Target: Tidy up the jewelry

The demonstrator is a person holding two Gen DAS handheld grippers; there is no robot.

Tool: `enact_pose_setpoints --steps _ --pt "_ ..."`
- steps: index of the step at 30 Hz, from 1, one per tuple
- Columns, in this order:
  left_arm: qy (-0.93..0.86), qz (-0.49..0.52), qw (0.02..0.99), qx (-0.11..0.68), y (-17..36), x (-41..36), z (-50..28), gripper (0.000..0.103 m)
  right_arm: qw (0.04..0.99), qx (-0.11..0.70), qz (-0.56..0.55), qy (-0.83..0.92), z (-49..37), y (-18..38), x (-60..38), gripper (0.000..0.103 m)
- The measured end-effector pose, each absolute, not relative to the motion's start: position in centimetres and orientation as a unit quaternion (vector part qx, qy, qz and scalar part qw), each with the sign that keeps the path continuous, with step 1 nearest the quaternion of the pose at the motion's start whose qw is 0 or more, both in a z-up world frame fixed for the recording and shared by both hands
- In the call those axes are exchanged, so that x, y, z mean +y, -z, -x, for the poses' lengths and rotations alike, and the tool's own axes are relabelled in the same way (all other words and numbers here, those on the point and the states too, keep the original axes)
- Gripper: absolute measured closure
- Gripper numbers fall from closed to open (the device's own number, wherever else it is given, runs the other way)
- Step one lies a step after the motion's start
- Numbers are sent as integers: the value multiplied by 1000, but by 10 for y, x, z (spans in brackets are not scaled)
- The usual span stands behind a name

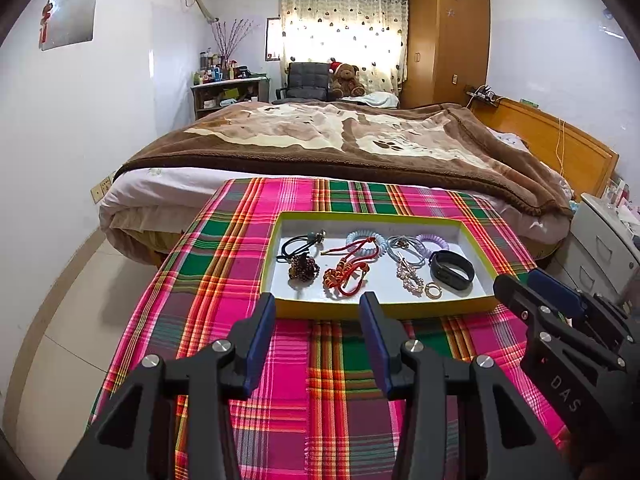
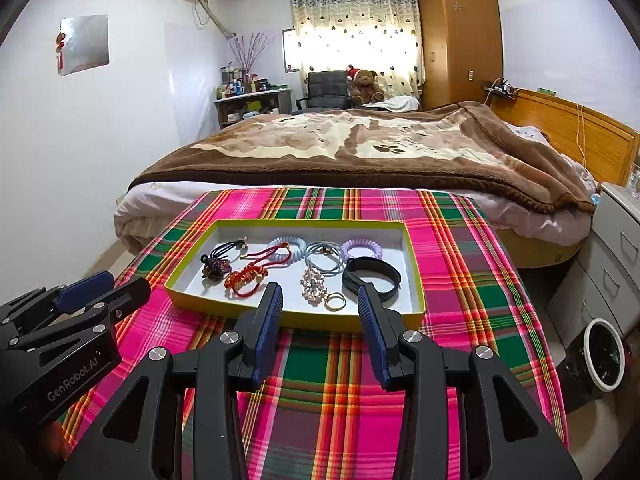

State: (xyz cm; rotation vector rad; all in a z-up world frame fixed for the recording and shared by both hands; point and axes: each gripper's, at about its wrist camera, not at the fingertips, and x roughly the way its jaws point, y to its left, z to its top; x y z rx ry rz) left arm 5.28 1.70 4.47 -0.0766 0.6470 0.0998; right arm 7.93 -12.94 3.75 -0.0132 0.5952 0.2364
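A shallow yellow-rimmed tray (image 1: 380, 307) (image 2: 296, 318) sits on a plaid-covered table. In it lie a black hair tie (image 1: 298, 245), a dark beaded piece (image 1: 303, 267), a red cord bracelet (image 1: 346, 274) (image 2: 246, 276), a pale blue coil band (image 1: 366, 240), a purple coil band (image 1: 434, 242) (image 2: 362, 249), a pearl chain (image 1: 410, 276) (image 2: 314, 283), a gold ring (image 1: 433, 290) (image 2: 335, 301) and a black wristband (image 1: 452, 270) (image 2: 372, 276). My left gripper (image 1: 318, 306) and right gripper (image 2: 319, 298) are open and empty, just before the tray's near rim.
The plaid cloth (image 1: 320, 380) covers the table in front of a bed with a brown blanket (image 1: 340, 136). A white drawer unit (image 2: 616, 248) and a bin (image 2: 604, 354) stand at the right. A wardrobe (image 1: 446, 36) and a chair with a teddy bear (image 1: 348, 80) are far back.
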Motion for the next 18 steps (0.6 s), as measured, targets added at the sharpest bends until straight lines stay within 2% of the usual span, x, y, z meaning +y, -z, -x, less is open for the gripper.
enact_pose_setpoints --steps 18 --pt "-50 39 946 318 -41 18 -52 58 949 292 6 -115 -79 -39 -133 63"
